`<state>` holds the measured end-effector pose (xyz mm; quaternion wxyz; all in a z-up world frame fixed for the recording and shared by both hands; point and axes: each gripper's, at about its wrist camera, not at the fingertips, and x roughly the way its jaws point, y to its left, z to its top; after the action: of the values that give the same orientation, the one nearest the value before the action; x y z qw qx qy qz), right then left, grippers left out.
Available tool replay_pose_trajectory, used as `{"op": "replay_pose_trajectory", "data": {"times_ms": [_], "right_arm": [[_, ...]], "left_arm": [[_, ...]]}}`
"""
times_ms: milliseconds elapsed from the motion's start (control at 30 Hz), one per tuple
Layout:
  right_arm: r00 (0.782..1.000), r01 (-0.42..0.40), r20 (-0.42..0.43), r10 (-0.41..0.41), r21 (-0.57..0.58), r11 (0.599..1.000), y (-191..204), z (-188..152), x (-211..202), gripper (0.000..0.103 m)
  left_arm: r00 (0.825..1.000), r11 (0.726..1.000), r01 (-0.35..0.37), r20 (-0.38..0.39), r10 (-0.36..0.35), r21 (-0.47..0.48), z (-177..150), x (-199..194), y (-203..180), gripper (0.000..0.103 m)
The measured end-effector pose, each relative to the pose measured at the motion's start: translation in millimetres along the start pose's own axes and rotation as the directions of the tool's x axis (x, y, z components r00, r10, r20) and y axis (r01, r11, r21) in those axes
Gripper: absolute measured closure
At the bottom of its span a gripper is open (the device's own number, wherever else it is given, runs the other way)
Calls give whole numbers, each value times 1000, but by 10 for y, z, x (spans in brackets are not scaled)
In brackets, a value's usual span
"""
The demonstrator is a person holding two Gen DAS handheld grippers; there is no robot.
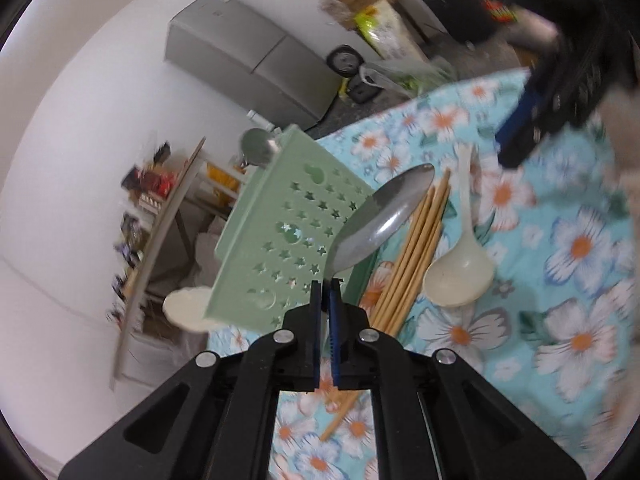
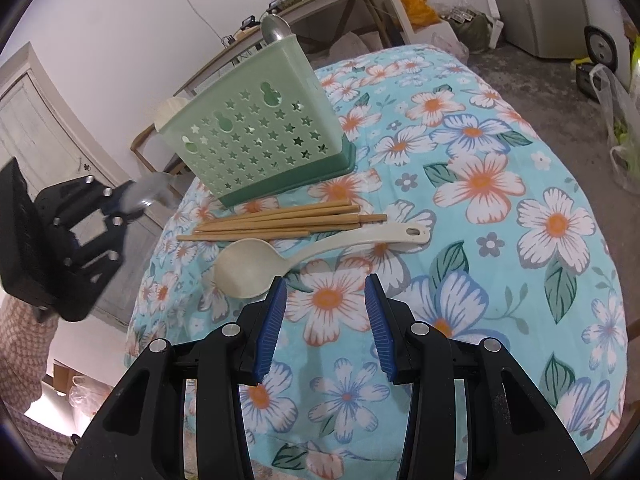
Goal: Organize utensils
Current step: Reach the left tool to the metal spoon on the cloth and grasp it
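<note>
Gripping the metal spoon point(image 1: 380, 220) in the left gripper point(image 1: 325, 284), jaws closed tight on the thin handle, the bowl sticking out forward beyond the tips. Holding it by the handle probably so that the handle end can go down first into the green utensil holder point(image 1: 288, 216), with the bowl staying on top. Keeping the spoon in the air, clear of the flowered cloth point(image 1: 560, 280), just in front of the holder's perforated wall.

Standing upright on the cloth near the table's far edge, the holder, with another metal spoon point(image 1: 256, 146) already rising from one end and a white rounded thing point(image 1: 188, 308) showing at the other end; not possible to tell which compartment each is in.

Lying flat on the cloth beside the holder's base, the wooden chopsticks point(image 1: 416, 248), side by side in a loose bundle, and just beside them the white plastic ladle point(image 1: 460, 276), not yet sorted.

Hovering low over the cloth, the right gripper point(image 2: 326, 280), jaws apart with nothing between them, one tip just beside the ladle's bowl. Waiting there probably for the next pick, the ladle being the nearest thing.

Judging the next move: bringing the held spoon above the holder's open top and aligning it with a free slot.
</note>
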<state>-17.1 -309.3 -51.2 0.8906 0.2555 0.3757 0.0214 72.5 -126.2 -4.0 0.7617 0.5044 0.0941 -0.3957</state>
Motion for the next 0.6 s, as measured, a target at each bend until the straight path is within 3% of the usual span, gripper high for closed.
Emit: {"op": "replay_pose_trajectory", "data": {"times_ms": [100, 200, 267, 433, 500, 600], "right_arm": [[1000, -6, 10, 6, -3, 1000, 27, -8, -46, 63], [1000, -11, 16, 11, -4, 1000, 48, -10, -71, 63], [1000, -14, 15, 14, -6, 1000, 62, -15, -80, 63], [1000, -20, 15, 20, -2, 1000, 80, -47, -100, 63], [1000, -21, 13, 21, 0, 1000, 85, -53, -107, 63], [1000, -18, 12, 18, 1, 1000, 87, -68, -118, 63]], "left_arm": [[997, 991, 83, -3, -83, -107, -9, -195, 98, 100], [971, 952, 225, -33, -237, -210, -100, -325, 160, 100], [928, 899, 336, -67, -367, -281, -172, -292, 155, 100], [820, 798, 470, -147, -553, -378, -440, -127, -93, 99], [800, 781, 480, -167, -576, -399, -531, -78, -192, 99], [760, 731, 482, -184, -623, -483, -651, 112, -249, 99]]}}
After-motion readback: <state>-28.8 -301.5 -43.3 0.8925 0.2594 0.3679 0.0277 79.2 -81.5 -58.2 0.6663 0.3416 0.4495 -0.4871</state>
